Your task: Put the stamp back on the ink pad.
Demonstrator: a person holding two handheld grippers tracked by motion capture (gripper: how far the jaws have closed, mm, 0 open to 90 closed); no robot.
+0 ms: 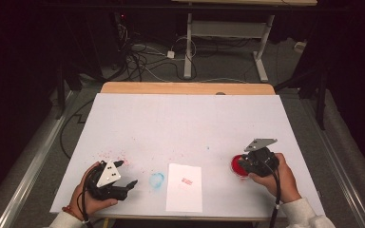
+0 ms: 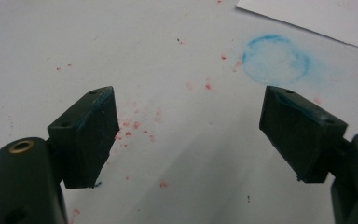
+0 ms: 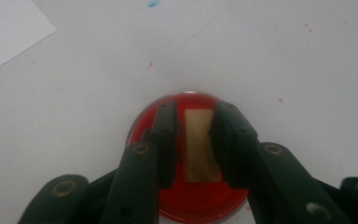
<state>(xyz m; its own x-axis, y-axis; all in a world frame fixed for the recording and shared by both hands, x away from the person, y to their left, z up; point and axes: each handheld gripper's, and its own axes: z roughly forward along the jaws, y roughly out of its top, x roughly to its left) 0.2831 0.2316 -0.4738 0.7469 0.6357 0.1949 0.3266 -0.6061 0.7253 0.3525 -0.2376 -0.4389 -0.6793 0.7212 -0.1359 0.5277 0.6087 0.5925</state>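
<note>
Left gripper [image 1: 132, 184] low at table's near-left corner, held in left hand [image 1: 88, 194], jaws spread wide with nothing between, just over white sheet [image 1: 185, 123] covering table. Between jaws in left gripper view: red specks [image 2: 135, 126] scattered on sheet; blue ring smudge [image 2: 276, 59] farther out, beside right jaw tip. Same smudge in high view just right of left gripper, just left of paper [image 1: 184, 187]. Paper lying flat near front edge, small red stamp mark [image 1: 187, 181] near its middle. Right gripper [image 3: 193, 126] at near-right, held in right hand [image 1: 278, 179], pointing down onto red ink pad [image 1: 237, 165]. In right gripper view, jaws pressed onto a tan wooden stamp [image 3: 198, 144], one jaw on each long side, stamp standing over red pad surface [image 3: 191, 205]. Cannot tell whether stamp face touches the ink. Pad well apart from paper, to its right. Small blue dot [image 1: 207, 147] on sheet between paper and pad, farther back.
</note>
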